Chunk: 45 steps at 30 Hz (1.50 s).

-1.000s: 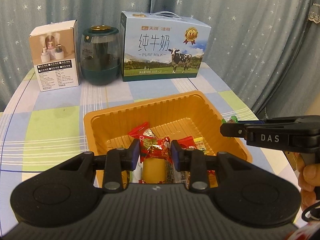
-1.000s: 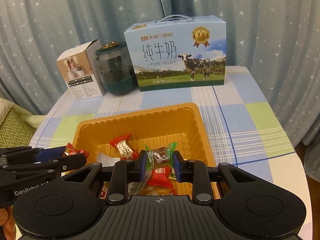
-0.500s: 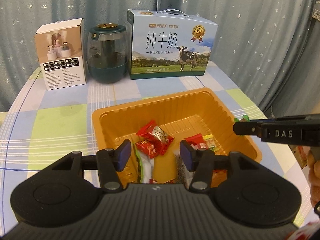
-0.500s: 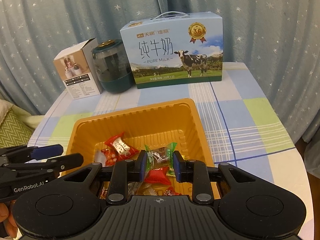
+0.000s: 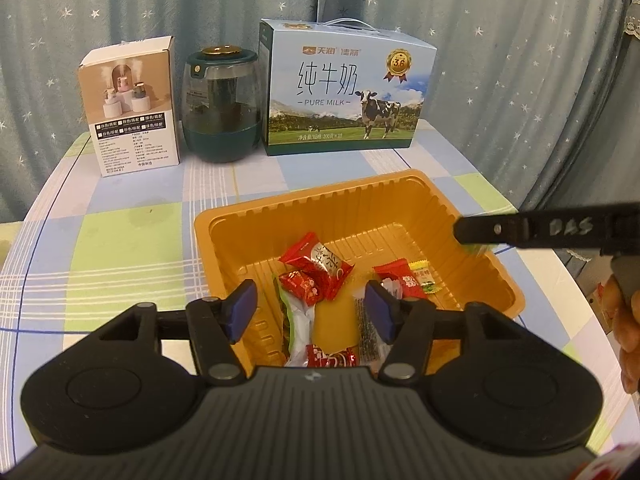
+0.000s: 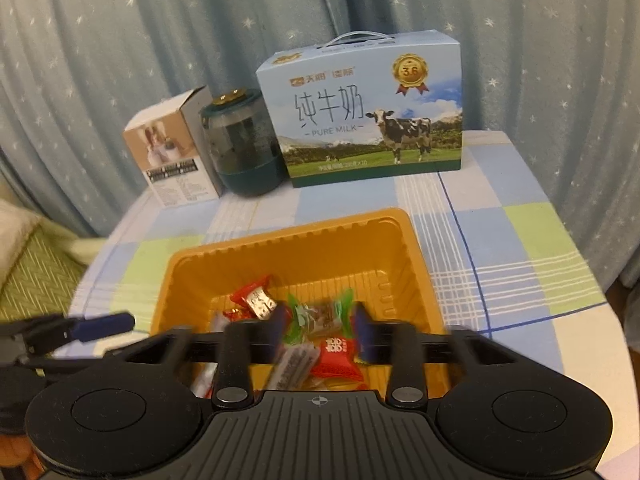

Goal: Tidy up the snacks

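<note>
Warm, even indoor light on both feeds; left sharp, right smeared.

From my left wrist view the print on the blue-and-white cardboard milk carton (image 5: 346,88) reads crisply, and the glossy orange plastic tray (image 5: 404,190) shows only soft sheen on its ribbed walls, with faint shadows under the wrappers. My right wrist view is motion-blurred: the black right claw (image 6: 320,334) with its fingers (image 6: 362,338) and the green-ended sweet wrapper (image 6: 320,312) between them are streaked, and the carton's lettering is softer. Both fisheye pictures bend the checked desk (image 5: 120,236) and starred grey-blue curtain (image 6: 120,40) at the edges, with dark vignetted corners.
</note>
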Motion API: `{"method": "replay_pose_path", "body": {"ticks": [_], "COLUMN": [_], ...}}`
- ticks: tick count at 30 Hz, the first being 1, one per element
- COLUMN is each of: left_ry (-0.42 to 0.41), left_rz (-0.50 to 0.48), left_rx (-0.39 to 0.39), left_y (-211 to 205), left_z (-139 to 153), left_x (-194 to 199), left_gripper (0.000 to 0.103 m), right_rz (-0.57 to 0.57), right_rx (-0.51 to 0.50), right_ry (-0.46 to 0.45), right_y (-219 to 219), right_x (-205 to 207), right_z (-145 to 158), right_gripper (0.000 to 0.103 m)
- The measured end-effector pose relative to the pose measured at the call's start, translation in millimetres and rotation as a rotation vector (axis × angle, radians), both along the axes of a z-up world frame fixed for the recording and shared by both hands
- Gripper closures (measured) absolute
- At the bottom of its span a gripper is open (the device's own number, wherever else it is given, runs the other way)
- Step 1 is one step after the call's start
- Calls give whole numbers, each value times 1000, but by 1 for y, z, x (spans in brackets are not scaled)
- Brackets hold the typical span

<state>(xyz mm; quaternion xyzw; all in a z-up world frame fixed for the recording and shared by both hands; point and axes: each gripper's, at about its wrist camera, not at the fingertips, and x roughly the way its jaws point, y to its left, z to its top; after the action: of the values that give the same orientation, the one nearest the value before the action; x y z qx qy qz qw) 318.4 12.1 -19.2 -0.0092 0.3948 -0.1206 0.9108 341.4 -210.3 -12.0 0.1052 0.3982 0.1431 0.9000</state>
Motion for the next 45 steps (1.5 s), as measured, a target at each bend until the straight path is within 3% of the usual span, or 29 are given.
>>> {"method": "replay_pose_path", "body": {"ticks": [2,8,23,40,45], "left_ry": [-2,-10,-18,-7,-16], "left_rz": [3,16,71,136,178], "left_rx": [-8,1,41,38,27], "left_y": [2,4,8,12,17], "left_z": [-1,-2,11,38,49], "left_x": [-3,-12,-57,-153,-186], "left_gripper": [34,20,0,0,0], "right_rz": [-16,-40,-40,-15,-36], "right_rx": [21,12,-27,-31,31], "right_ry": [-17,-23,28,36,53], "right_y": [-4,-12,-22,-16,-19], "right_x": [-2,-8,-59,-149,-183], "right_z": [4,10,10,35,39], "right_gripper": [30,30,30,30,30]}}
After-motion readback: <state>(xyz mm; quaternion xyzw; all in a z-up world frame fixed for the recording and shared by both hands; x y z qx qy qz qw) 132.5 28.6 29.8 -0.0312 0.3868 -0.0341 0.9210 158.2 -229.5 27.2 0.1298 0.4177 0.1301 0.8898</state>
